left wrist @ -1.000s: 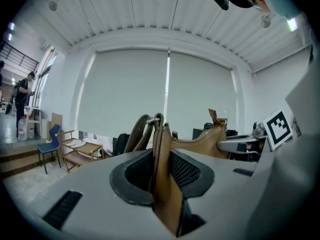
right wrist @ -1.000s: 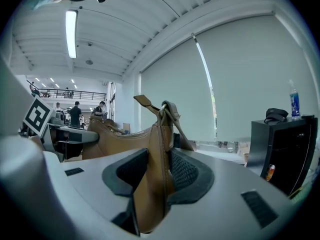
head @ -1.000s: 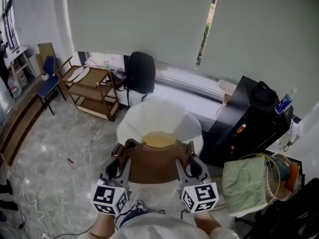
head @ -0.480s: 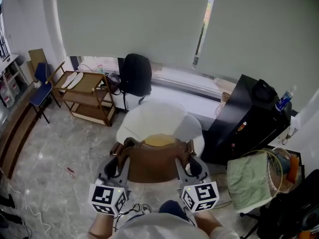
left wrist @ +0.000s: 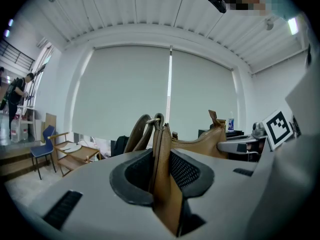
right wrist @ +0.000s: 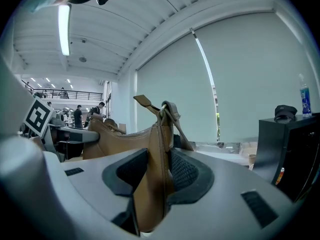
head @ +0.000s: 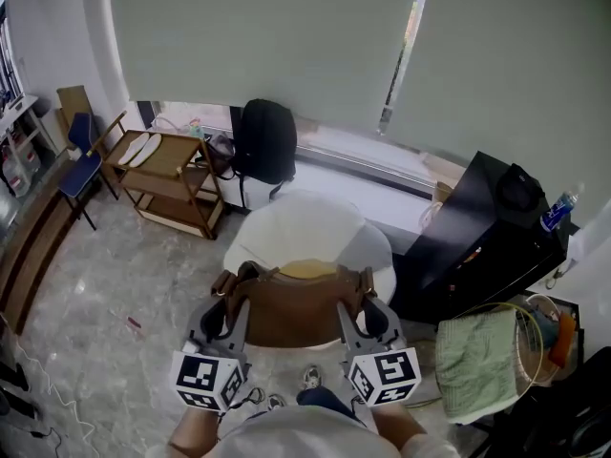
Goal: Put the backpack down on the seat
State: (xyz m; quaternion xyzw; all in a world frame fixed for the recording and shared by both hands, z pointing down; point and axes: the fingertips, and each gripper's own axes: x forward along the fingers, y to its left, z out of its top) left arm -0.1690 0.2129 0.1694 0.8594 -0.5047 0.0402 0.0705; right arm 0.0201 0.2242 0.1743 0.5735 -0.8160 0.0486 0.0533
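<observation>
A brown leather backpack (head: pixel 291 311) hangs in the air between my two grippers, just in front of a round white armchair (head: pixel 329 227) with a yellow seat cushion (head: pixel 307 269). My left gripper (head: pixel 227 296) is shut on the bag's left end, with the leather edge (left wrist: pixel 162 184) pinched between its pads below the strap ring. At the bag's right end, my right gripper (head: pixel 363 296) is shut on the side seam (right wrist: pixel 152 184). The bag's straps stand up above both grips. Its underside is hidden.
A black backpack (head: pixel 264 141) leans on the window ledge behind the chair. A wooden trolley (head: pixel 172 175) and a blue chair (head: pixel 78 165) stand at the left. At the right are a black cabinet (head: pixel 477 246) and a green towel (head: pixel 473 361) on a basket.
The head view has swung slightly, and the person's shoe now shows on the floor below the bag. Both grippers still hold the bag in the same place before the chair.
</observation>
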